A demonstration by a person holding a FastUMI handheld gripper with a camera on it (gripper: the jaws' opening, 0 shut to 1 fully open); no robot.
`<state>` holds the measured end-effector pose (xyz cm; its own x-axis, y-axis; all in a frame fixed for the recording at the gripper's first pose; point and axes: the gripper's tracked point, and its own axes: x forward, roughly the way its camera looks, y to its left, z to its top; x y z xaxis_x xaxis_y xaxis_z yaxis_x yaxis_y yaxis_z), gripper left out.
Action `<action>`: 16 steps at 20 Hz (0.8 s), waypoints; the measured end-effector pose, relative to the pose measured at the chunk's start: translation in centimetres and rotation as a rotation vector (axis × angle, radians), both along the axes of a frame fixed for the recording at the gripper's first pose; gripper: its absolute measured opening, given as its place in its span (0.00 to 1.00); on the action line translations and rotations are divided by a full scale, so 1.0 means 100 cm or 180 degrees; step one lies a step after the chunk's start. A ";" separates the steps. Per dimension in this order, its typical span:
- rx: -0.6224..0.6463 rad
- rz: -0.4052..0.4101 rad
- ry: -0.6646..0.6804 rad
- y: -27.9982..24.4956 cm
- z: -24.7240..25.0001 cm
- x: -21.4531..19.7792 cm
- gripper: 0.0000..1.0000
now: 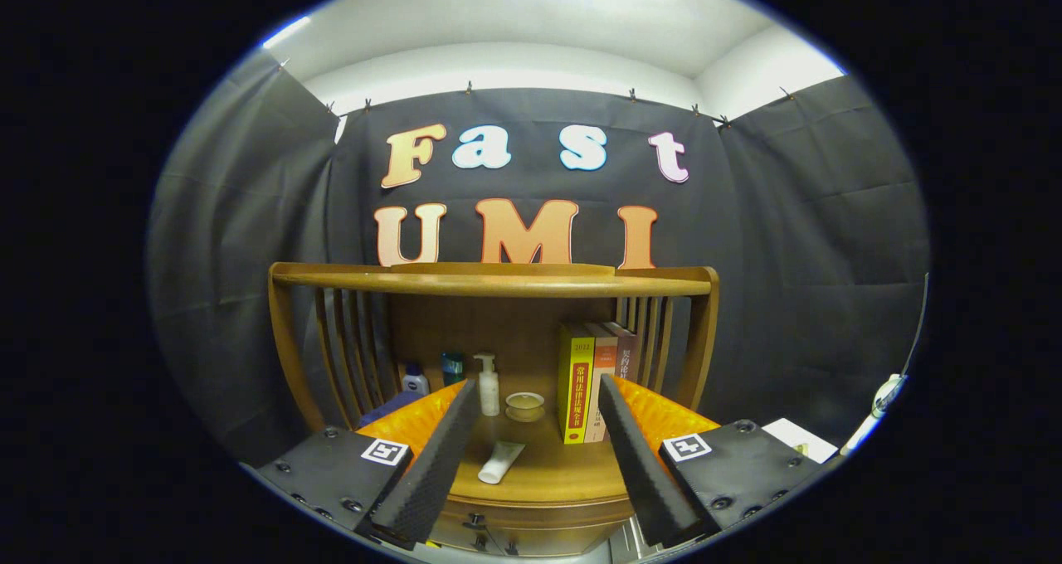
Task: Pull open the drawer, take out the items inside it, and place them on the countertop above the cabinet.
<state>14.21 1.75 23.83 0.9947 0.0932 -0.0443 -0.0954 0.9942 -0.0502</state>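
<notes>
Gripper (538, 456) fingers stand wide apart with nothing between them, held above the front edge of the cabinet and pointing level toward its back, probably so that the whole counter stays in sight. Their inner pads (431, 456) look like ribbed foam, soft enough to take a small thing without crushing it.

Just below the fingers is the drawer (489, 531), a curved wooden front with a small dark knob (474, 518). From this angle I cannot tell surely if it is shut or a little open, and its inside is hidden.

Between the fingers, on the smooth brown countertop (564, 473), lies a white tube (501, 462) on its side. Whether it came from the drawer, this one moment cannot say; so the scene fits both a drawer waiting to be emptied and a drawer closed again afterwards.

Farther back stand a small round dish (524, 405), a white pump bottle (488, 386), and some small bottles (431, 375) by the slatted side. A row of upright books (593, 390) leans against the other side. Over them runs a curved wooden shelf (498, 282).
</notes>
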 end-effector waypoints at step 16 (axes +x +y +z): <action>-0.0011 -0.0038 -0.0053 -0.012 0.013 0.003 0.96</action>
<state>14.47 0.58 25.08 0.9963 0.0812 -0.0282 -0.0826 0.9951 -0.0551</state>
